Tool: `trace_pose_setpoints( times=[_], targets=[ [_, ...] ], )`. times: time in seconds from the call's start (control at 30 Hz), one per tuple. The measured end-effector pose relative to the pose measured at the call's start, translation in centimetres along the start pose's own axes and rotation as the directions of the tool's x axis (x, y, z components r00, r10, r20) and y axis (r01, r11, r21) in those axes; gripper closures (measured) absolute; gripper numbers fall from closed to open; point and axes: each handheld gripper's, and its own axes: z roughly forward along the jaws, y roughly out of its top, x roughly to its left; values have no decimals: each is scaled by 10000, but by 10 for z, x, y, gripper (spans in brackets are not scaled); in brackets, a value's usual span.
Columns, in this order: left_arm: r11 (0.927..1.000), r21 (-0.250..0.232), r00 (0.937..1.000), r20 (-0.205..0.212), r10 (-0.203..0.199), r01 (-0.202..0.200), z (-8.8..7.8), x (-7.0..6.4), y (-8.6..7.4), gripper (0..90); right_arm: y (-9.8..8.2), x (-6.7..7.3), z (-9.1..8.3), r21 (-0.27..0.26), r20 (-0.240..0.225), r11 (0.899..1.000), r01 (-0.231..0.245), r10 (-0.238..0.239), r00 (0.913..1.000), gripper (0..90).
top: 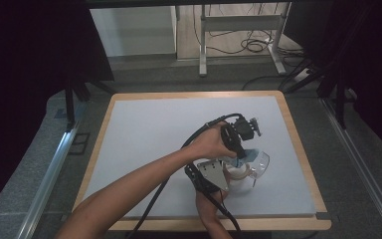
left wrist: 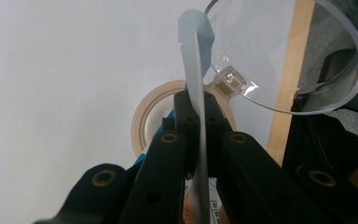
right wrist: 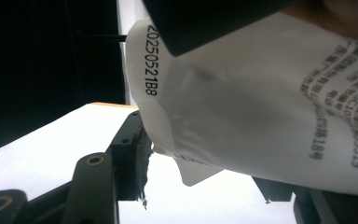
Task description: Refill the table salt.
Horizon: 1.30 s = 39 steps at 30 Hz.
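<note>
My right gripper [top: 233, 176] is shut on a white packet [right wrist: 251, 102] with black printed codes, held up above the table between its jaws [right wrist: 205, 158]. My left gripper [top: 241, 157] points down onto the packet's top. Its jaws [left wrist: 198, 105] are shut on a thin pale blue sheet [left wrist: 196, 56] seen edge-on, which looks like the packet's upper edge [top: 249, 155]. A clear round plastic container [top: 261, 164] lies just right of both grippers, tilted on its side [left wrist: 307, 56]. Under the left jaws sits a beige ring [left wrist: 142, 119].
The white mat [top: 154, 139] covers the wooden-rimmed table [top: 298, 149], with open surface to the left and back. Both cables trail toward the front edge. Beyond the table stand desk legs [top: 202, 45] and floor cables [top: 256, 45]. Dark curtains flank both sides.
</note>
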Motion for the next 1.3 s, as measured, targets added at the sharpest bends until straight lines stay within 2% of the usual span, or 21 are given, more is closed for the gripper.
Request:
trace_pose_setpoints(
  times=[1.3],
  targets=[
    [9999,167,10000,-22,34,-33,1,0,4,900,1,-1,1,-52,61,9999,-154,154,9999,441]
  ],
)
